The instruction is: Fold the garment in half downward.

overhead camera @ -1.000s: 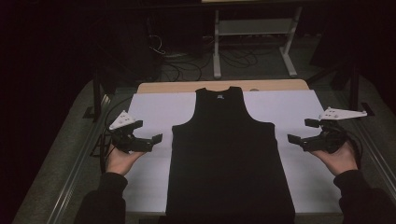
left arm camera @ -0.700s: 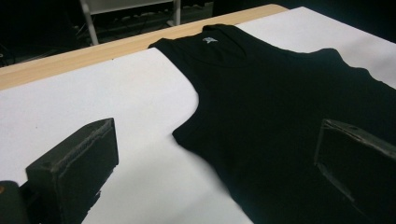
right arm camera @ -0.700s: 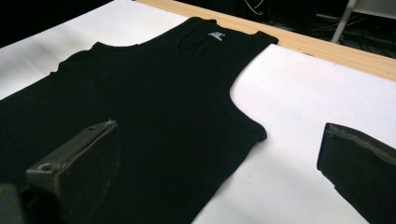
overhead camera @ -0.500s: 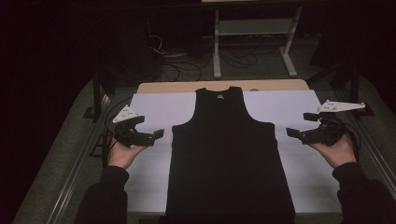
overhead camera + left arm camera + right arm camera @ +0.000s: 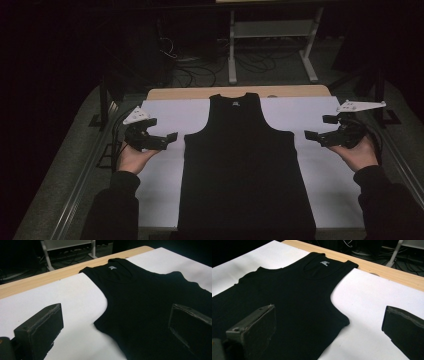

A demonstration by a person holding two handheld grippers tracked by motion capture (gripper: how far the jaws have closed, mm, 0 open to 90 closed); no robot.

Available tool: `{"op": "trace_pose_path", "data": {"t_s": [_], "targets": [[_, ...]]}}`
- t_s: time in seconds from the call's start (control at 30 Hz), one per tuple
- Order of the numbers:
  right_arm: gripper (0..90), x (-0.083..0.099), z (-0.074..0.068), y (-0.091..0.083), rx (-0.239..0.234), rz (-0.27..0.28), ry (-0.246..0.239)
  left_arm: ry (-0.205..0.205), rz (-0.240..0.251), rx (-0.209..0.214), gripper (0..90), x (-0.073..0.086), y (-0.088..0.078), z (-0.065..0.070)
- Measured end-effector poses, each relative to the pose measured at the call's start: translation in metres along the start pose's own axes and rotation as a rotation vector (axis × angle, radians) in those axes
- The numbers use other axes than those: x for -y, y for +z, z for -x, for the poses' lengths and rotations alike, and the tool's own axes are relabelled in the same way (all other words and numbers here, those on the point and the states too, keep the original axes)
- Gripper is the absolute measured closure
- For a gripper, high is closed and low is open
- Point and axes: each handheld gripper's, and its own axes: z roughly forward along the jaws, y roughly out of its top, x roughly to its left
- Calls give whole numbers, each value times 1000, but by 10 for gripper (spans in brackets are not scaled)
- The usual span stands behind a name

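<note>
A black tank top (image 5: 245, 165) lies flat on the white table cover (image 5: 165, 120), neck toward the far edge and a small white label inside the collar. My left gripper (image 5: 171, 139) hovers just off the top's left armhole, open and holding nothing. In the left gripper view the tank top (image 5: 155, 297) spreads between the wide-apart jaws. My right gripper (image 5: 311, 136) hovers open beside the right armhole. The right gripper view has the tank top (image 5: 294, 292) and its armhole curve between the spread jaws.
The light wooden table edge (image 5: 240, 92) runs along the far side. Beyond it stand a grey metal frame (image 5: 270, 35) and loose cables (image 5: 200, 65) on the dark floor. Metal rails (image 5: 85, 185) border the table left and right.
Both grippers have moved forward along the table and slightly inward, closer to the top's armholes. The tank top has not moved.
</note>
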Motion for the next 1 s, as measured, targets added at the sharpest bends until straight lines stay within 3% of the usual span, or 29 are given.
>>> {"op": "trace_pose_path", "data": {"t_s": [1.0], "targets": [[0,-21,20,36,-27,-51,15,-55,-44,-11,0,-9,25,-27]]}}
